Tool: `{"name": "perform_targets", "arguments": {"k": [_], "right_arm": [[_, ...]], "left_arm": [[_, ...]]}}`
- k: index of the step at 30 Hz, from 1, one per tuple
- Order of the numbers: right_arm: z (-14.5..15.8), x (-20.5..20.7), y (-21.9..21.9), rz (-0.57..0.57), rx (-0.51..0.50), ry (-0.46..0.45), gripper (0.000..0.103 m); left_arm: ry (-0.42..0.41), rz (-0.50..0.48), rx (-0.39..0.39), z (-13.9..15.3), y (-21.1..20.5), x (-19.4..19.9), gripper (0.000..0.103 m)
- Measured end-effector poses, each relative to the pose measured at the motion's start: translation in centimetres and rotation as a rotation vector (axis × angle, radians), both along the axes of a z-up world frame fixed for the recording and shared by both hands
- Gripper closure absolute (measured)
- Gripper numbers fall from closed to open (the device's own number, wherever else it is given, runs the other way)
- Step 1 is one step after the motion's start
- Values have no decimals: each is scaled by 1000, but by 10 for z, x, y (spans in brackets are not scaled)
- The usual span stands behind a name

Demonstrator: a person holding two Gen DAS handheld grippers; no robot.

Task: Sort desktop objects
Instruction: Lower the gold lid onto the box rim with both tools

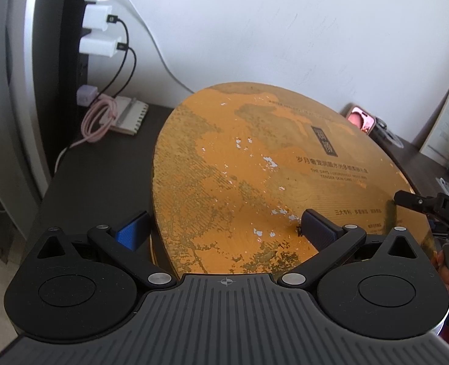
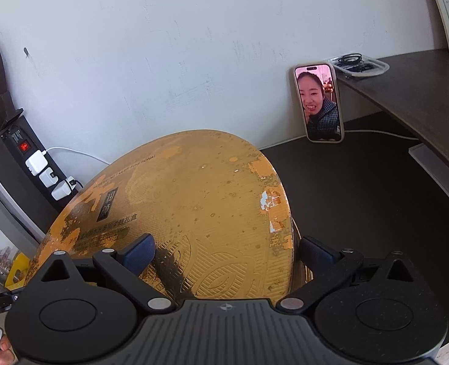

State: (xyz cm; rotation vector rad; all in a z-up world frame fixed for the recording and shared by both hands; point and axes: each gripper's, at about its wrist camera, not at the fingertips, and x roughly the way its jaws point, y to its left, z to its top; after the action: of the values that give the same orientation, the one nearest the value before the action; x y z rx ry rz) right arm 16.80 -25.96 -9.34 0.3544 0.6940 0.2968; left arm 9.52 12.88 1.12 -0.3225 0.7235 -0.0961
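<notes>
A big round gold-orange gift box with worn print fills both views and sits tilted over the dark desk. My left gripper straddles its rim. One blue pad lies on the top face and the other sits against the side outside the edge. My right gripper clamps the opposite rim of the box the same way, with one pad on top and one past the side wall. Part of the right gripper shows at the box's far edge.
A lit phone leans on the white wall. A power strip with white chargers stands at the left, above a notebook with a coiled pink cable. A raised dark shelf carries a plastic bag. A printed sheet leans at the right.
</notes>
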Motion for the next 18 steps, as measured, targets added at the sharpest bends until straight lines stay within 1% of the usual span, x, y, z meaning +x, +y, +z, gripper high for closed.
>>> {"name": "perform_targets", "arguments": {"k": [9,18], "right_arm": [[-12,2,-8,20,19,-11,0],[-22,10,-9,8,35,16,0]], "left_arm": [[9,13,13,-9,-10,3,0],[22,14,17,-15,-10,14,0]]}}
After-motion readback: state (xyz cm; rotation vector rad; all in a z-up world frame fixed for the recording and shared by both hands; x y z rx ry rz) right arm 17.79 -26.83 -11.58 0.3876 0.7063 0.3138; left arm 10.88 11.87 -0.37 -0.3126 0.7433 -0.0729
